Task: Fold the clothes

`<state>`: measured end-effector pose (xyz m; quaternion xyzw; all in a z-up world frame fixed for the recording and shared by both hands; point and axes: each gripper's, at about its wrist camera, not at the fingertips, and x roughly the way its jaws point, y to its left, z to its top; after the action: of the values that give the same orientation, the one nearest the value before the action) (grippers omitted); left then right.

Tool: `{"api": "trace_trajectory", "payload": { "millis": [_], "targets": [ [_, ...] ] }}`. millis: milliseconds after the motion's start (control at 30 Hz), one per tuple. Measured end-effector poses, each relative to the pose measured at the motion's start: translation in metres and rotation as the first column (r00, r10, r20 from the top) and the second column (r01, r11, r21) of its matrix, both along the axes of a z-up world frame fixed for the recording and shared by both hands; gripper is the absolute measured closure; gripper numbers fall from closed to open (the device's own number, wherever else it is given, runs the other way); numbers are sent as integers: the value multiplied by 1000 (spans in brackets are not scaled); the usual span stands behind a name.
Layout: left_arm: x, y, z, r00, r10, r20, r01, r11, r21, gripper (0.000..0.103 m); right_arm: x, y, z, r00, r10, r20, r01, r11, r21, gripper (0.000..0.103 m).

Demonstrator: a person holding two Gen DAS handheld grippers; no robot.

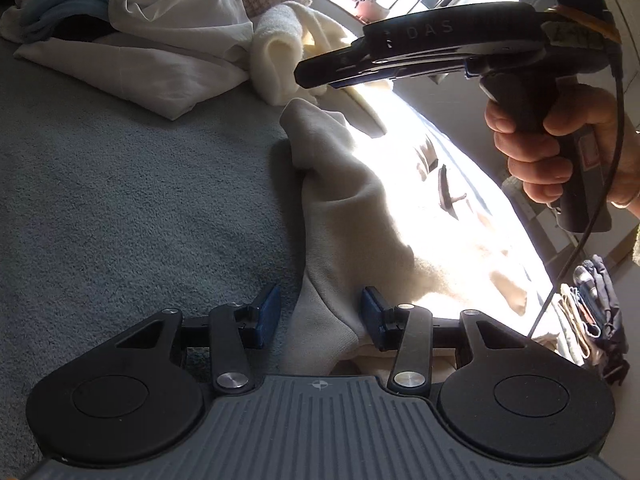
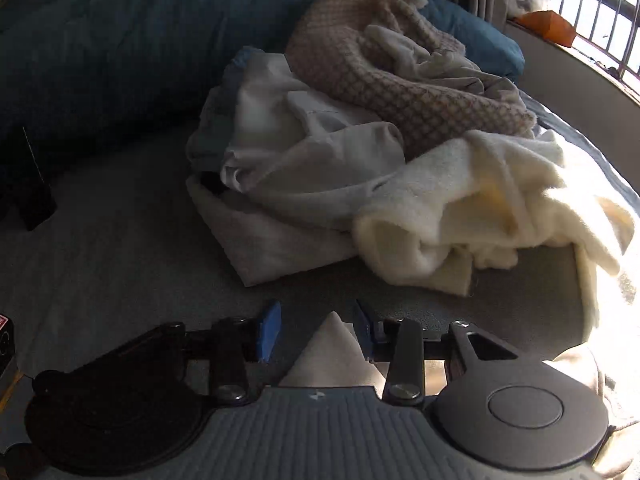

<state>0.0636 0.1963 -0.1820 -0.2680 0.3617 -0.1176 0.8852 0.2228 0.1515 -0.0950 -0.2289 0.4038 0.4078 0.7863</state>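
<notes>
A beige garment lies stretched across the grey bed cover, partly in glaring sunlight. Its thick hem runs between the blue pads of my left gripper, which stand apart from the cloth, so this gripper is open. My right gripper hovers above the garment's far end, held by a hand. In the right wrist view a pointed corner of the beige garment lies between the pads of the right gripper. The left pad is clear of it, and the gripper is open.
A heap of unfolded laundry sits farther along the bed: white pieces, a pink checked blanket and a cream fleece towel. A blue duvet lies behind. A barred window is at the right. Dark clothes hang beyond the bed edge.
</notes>
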Motion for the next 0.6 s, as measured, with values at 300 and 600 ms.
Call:
{"api": "trace_trajectory", "payload": {
  "millis": [300,600],
  "targets": [
    [-1,-6,-1,1000,1,6,-1,999,33,59,7,31,-38,1000,-14,-28,7,972,-235,95],
    [-4,-7,-5,1000,27,6,-27,1000,14,59,23,-39,1,964,-251,-82,258,963,76,98]
  ]
}}
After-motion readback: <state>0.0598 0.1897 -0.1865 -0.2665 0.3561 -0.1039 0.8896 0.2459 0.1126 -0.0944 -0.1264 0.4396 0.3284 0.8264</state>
